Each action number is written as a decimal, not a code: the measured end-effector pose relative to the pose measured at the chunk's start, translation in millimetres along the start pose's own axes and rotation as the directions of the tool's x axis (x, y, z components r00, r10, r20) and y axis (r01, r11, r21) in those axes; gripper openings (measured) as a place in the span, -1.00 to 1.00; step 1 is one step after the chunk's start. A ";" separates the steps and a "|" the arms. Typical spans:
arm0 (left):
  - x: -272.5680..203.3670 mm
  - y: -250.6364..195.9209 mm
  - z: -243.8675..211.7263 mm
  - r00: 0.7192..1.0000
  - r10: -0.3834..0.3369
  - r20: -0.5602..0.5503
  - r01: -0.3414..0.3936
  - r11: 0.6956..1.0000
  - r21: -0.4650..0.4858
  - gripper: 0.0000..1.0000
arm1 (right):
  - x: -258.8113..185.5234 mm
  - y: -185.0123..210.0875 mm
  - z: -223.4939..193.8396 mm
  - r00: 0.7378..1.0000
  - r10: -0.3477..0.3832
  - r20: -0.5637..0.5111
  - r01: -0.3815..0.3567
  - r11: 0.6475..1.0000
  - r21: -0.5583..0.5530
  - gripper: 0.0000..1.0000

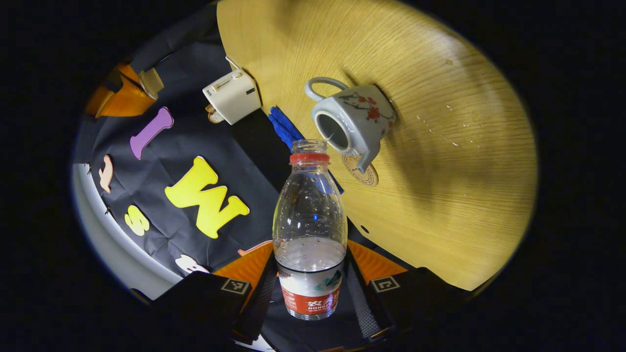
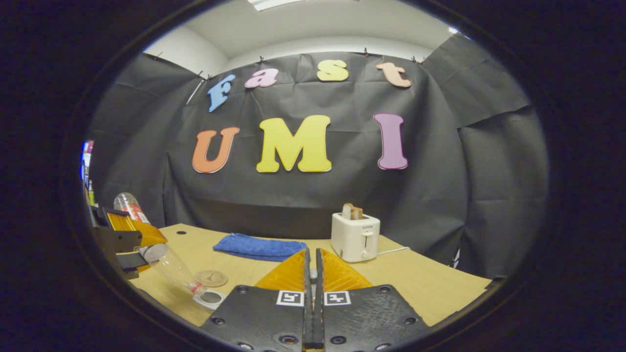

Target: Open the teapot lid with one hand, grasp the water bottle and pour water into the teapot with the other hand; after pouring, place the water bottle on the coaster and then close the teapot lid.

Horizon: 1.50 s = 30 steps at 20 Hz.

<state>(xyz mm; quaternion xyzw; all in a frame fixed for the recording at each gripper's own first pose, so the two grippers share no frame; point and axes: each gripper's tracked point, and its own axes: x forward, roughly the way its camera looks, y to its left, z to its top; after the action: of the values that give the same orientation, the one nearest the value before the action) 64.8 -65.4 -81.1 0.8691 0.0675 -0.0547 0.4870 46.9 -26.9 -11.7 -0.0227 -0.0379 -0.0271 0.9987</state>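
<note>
A clear water bottle (image 1: 310,220) with no cap and a red neck ring sits between the fingers of my left gripper (image 1: 311,266), which is shut on its labelled lower part. It tilts mouth-first at the open top of the white flowered teapot (image 1: 352,120). The round coaster (image 1: 364,173) lies just beside the spout. In the right gripper view the bottle (image 2: 171,266) slants down from the left gripper (image 2: 127,239) to the teapot rim (image 2: 212,297), near the coaster (image 2: 210,278). My right gripper (image 2: 312,254) is held level above the table, its fingers nearly together on a small pale piece, the lid's knob; the lid itself is hidden beneath.
A white toaster (image 2: 355,237) with bread in it stands at the back of the wooden table (image 1: 440,195), and a folded blue cloth (image 2: 259,247) lies to its left. Water drops (image 1: 440,132) speckle the table past the teapot.
</note>
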 end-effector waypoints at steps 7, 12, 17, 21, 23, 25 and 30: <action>3.7 8.5 -2.5 1.000 0.010 -0.008 -0.010 1.000 0.021 0.50 | 1.0 -6.4 2.1 1.000 -0.012 -0.002 0.012 1.000 0.006 -1.00; 9.6 0.1 -2.3 1.000 -0.021 -0.005 0.021 0.999 0.034 0.49 | 2.9 -8.3 -0.6 1.000 -0.017 -0.008 0.017 1.000 0.007 -1.00; 12.5 -9.5 -4.0 0.999 -0.050 0.003 0.050 0.998 0.029 0.49 | 3.0 -10.0 0.6 1.000 -0.023 -0.005 0.023 1.000 0.004 -1.00; 8.7 -16.4 -5.9 0.999 -0.032 0.033 0.036 0.992 -0.119 0.49 | -0.4 -6.2 6.4 1.000 0.004 0.003 -0.004 0.999 0.039 -1.00; 8.4 -30.1 -0.4 0.997 -0.041 0.063 0.057 0.961 -0.270 0.49 | -1.4 -10.8 7.7 1.000 0.005 0.003 -0.005 0.999 0.054 -1.00; 8.3 -41.1 0.3 0.996 -0.039 0.076 0.066 0.916 -0.395 0.49 | -1.6 -21.3 10.8 1.000 -0.015 0.006 0.015 0.998 0.067 -0.99; 14.5 -54.9 -12.9 0.997 -0.020 0.080 0.070 0.714 -0.697 0.48 | -5.8 -43.1 25.5 0.997 -0.069 0.041 0.066 0.995 0.072 -0.99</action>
<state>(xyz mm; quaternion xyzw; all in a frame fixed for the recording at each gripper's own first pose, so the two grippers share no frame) 70.1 -25.1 -122.8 0.6168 0.0880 -0.0660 0.7794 36.8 -68.3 15.1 0.0133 -0.0612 -0.0588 0.9963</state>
